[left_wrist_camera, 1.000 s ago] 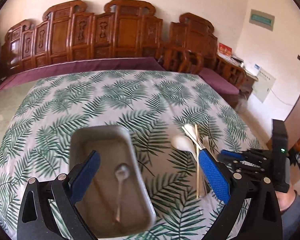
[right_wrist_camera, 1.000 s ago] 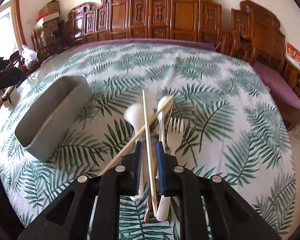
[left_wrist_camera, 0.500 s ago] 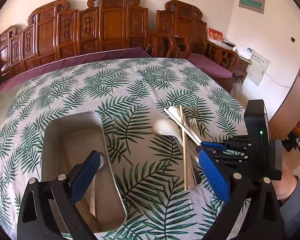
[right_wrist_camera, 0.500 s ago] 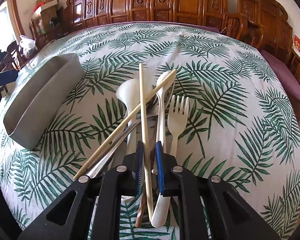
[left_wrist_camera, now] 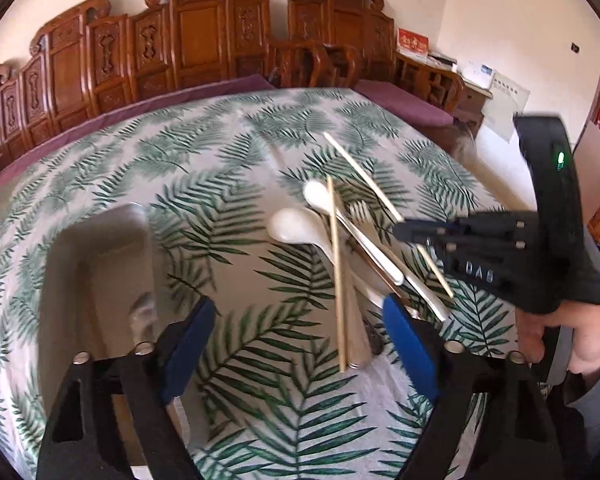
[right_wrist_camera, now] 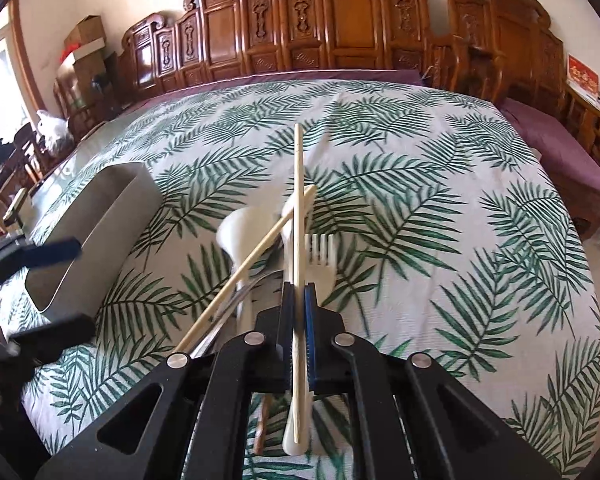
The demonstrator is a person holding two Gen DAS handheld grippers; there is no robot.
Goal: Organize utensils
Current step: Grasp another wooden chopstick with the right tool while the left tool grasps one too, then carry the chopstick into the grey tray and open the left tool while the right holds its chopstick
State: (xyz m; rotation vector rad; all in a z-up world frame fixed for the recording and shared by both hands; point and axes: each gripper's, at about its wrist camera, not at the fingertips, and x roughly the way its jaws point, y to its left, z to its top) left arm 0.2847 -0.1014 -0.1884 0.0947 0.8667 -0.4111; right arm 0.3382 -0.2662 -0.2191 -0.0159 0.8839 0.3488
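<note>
My right gripper (right_wrist_camera: 299, 292) is shut on a pale wooden chopstick (right_wrist_camera: 298, 200) and holds it lifted above the utensil pile; it shows in the left wrist view (left_wrist_camera: 400, 228) with the chopstick (left_wrist_camera: 360, 172) raised. On the cloth lie a second chopstick (left_wrist_camera: 336, 264), a white soup spoon (left_wrist_camera: 296, 228), a white spoon (left_wrist_camera: 320, 196), a white fork (right_wrist_camera: 320, 252) and metal utensils. My left gripper (left_wrist_camera: 296, 344) is open and empty, between the grey tray (left_wrist_camera: 100, 264) and the pile. A metal spoon (left_wrist_camera: 142, 312) lies in the tray.
The table has a palm-leaf cloth (right_wrist_camera: 420, 200). Carved wooden chairs (right_wrist_camera: 340, 32) stand along its far side. A purple cushion (right_wrist_camera: 556, 136) lies on a bench at the right. The tray sits near the left edge in the right wrist view (right_wrist_camera: 100, 216).
My right gripper has lifted one chopstick off the pile. My left gripper has shifted right, off the tray toward the pile.
</note>
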